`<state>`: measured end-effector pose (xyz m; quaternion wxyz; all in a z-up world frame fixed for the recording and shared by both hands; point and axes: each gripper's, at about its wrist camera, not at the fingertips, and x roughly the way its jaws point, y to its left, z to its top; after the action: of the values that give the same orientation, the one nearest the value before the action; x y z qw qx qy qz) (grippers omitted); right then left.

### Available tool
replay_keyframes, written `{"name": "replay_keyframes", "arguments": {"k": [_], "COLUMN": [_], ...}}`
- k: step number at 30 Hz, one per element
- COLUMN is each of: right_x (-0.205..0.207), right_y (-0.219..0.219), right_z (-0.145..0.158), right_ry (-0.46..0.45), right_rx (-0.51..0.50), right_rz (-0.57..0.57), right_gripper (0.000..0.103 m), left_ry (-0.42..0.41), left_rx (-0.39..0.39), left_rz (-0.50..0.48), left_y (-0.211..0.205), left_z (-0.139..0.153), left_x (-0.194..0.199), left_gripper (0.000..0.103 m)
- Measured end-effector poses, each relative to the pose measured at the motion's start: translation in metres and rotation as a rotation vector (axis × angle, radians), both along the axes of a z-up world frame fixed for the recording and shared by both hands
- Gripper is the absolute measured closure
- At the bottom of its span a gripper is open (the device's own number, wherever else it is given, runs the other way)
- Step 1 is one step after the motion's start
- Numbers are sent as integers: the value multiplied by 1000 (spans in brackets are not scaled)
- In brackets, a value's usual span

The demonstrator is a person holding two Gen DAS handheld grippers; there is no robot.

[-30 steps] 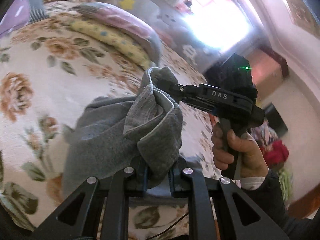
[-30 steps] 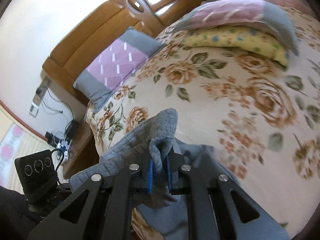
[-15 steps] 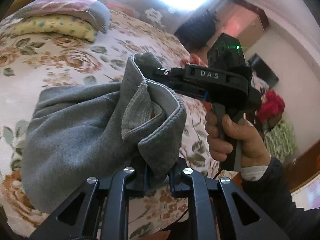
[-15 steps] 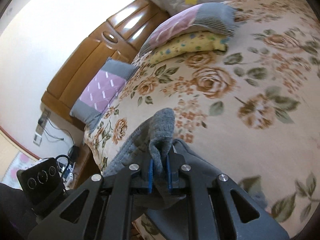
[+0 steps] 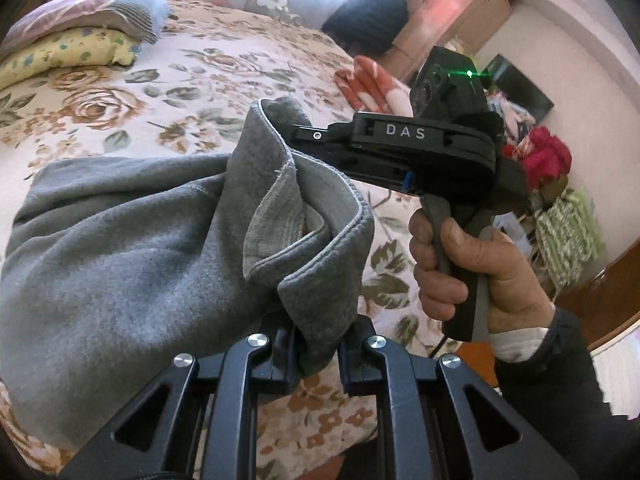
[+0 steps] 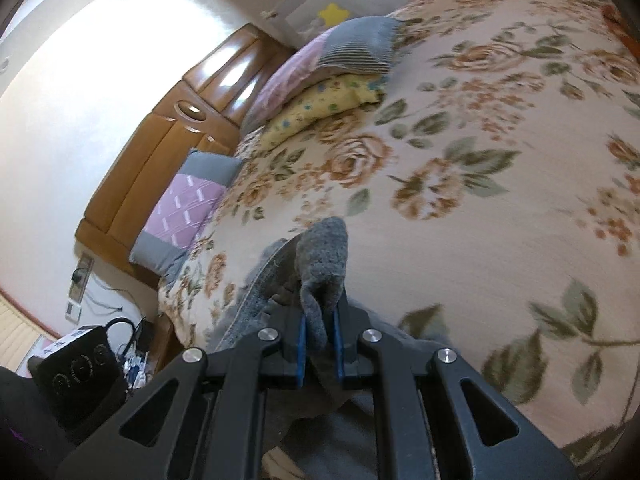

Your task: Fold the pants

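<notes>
Grey fleece pants (image 5: 120,248) hang between my two grippers above the floral bedspread (image 5: 120,92). My left gripper (image 5: 316,356) is shut on one corner of the waistband, low in the left wrist view. The right gripper (image 5: 288,128), black and marked DAS, held in a hand, is shut on the other waistband corner, higher. In the right wrist view my right gripper (image 6: 320,340) pinches a grey fold of the pants (image 6: 324,264) between blue pads. The rest of the pants drapes down to the left onto the bed.
Stacked pillows (image 5: 80,36) lie at the head of the bed, also in the right wrist view (image 6: 344,68). A wooden headboard (image 6: 192,120) and another pillow (image 6: 188,208) are to the left. An orange cloth (image 5: 376,84) lies on the bed's far side. Clothes pile (image 5: 548,160) at right.
Both grippers have swung with the pants toward the foot side of the bed. The pants have spread wider and lie lower over the bedspread. Both grips are unchanged.
</notes>
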<state>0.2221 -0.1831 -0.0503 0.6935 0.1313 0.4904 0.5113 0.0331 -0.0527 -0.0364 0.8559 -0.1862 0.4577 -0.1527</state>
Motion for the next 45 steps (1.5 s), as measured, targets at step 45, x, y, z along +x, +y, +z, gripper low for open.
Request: {"name": "replay_keyframes", "arguments": {"k": [45], "right_x": [-137], "right_y": [-37], "right_z": [-16], "right_ry": [-144], "right_rx": [-376], "right_rz": [-104], "right_gripper": [52], "left_ry": [105], "left_rx": [64], "left_rz": [82], "left_y": [141], "left_z": [-32], "left_x": [-67], "left_gripper": [52]}}
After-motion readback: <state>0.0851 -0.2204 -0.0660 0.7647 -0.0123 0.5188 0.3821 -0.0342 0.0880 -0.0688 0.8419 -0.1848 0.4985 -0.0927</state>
